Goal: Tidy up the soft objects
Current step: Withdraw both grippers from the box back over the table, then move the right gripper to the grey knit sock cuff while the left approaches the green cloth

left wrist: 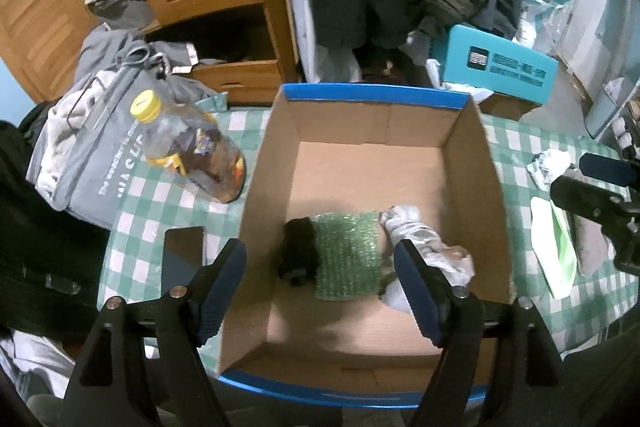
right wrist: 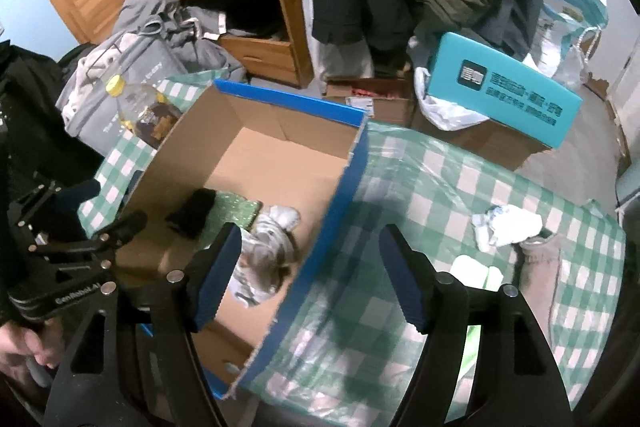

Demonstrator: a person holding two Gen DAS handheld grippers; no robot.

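Note:
A blue-rimmed cardboard box (left wrist: 472, 155) (right wrist: 344, 179) stands on the green-checked tablecloth. Inside lie a black soft item (left wrist: 298, 251) (right wrist: 192, 213), green bubble wrap (left wrist: 346, 255) (right wrist: 236, 211) and a crumpled whitish plastic bundle (left wrist: 424, 239) (right wrist: 268, 247). My left gripper (left wrist: 320, 287) is open and empty above the box's near part. My right gripper (right wrist: 310, 275) is open and empty, straddling the box's right wall. On the cloth right of the box lie crumpled white paper (right wrist: 504, 227) (left wrist: 548, 167), a white-green item (left wrist: 556, 251) (right wrist: 476, 267) and a grey-brown sock (right wrist: 540, 267) (left wrist: 592, 247).
A yellow-capped bottle (left wrist: 192, 151) (right wrist: 144, 111) lies left of the box beside a grey bag (left wrist: 92, 147). A dark flat device (left wrist: 182, 255) lies near the left fingers. A teal box (left wrist: 504, 67) (right wrist: 500, 95), a wooden cabinet and hanging dark clothes stand behind.

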